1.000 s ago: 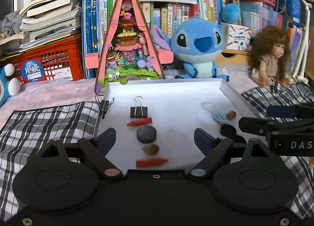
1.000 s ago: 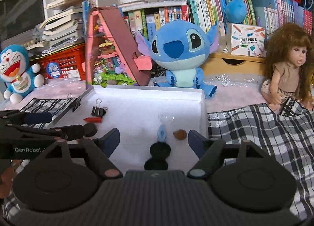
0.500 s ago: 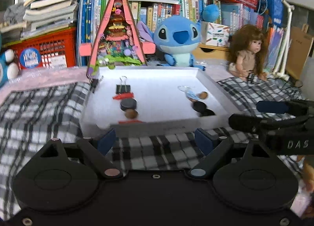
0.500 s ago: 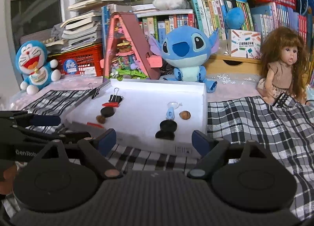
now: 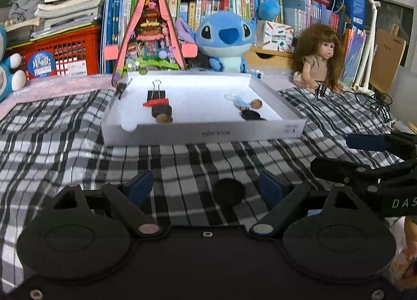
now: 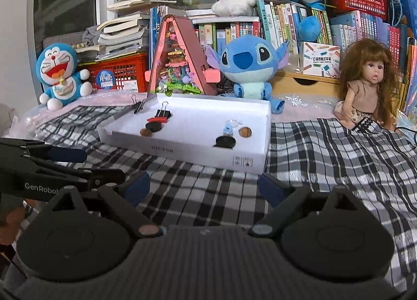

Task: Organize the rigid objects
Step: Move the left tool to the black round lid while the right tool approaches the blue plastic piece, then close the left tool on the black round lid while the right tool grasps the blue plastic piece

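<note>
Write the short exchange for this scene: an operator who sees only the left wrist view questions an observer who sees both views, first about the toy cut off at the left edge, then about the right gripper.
Operator: What is the blue and white thing at my left edge?
Observer: A Doraemon plush, sitting left of the red crate.
Operator: I see the right gripper only from the side. Is anything in it?
Observer: No. The right gripper has its jaws opening, with only the cloth showing between them.
</note>
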`<state>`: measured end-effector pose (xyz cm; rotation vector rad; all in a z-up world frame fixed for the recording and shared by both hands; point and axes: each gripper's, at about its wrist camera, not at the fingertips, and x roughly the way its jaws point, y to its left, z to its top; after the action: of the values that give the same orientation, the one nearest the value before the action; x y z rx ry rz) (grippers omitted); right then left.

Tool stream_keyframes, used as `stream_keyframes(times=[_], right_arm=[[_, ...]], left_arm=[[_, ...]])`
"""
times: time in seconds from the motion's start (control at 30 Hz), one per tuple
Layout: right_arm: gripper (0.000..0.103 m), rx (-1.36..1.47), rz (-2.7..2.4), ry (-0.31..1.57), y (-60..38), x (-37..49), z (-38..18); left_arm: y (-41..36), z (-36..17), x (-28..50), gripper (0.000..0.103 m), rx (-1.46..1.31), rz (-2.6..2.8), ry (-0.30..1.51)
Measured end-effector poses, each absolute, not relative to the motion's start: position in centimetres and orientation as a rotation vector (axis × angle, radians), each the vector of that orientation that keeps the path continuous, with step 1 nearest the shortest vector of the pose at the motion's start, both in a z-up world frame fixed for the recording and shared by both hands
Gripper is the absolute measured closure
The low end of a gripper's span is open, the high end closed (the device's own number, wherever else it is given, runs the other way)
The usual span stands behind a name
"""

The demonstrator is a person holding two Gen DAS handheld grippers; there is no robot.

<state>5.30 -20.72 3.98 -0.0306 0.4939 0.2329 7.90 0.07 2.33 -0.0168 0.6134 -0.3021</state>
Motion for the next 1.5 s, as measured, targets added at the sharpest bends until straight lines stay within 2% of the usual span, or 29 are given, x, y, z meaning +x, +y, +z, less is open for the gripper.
stream_keyframes(times=[0.73, 1.13, 1.27, 1.43, 1.5], right_arm=[[0.007, -0.066, 0.22, 0.542, -20.7, 3.4, 1.1], [0.007, -0.132, 0.223, 0.556, -20.2, 3.1, 0.5], [0.007, -0.167, 0.206, 0.557, -20.2, 3.0, 0.3], [0.007, -0.193, 0.183, 0.56, -20.4, 3.1, 0.2], [0.007, -0.203, 0.171, 0.557, -20.5, 3.1, 0.3]], left_arm=[[-1.0, -0.1, 7.5, 0.016, 0.022, -0.309, 0.639], [-2.1, 0.0, 7.3, 0.039, 0.059, -0.362, 0.648], [-2.6, 0.4, 8.0, 0.051, 0.071, -0.353, 0.669], [-3.2, 0.3, 8.5, 0.058, 0.079, -0.36, 0.676], [-3.3, 0.3, 8.5, 0.067, 0.081, -0.355, 0.674]])
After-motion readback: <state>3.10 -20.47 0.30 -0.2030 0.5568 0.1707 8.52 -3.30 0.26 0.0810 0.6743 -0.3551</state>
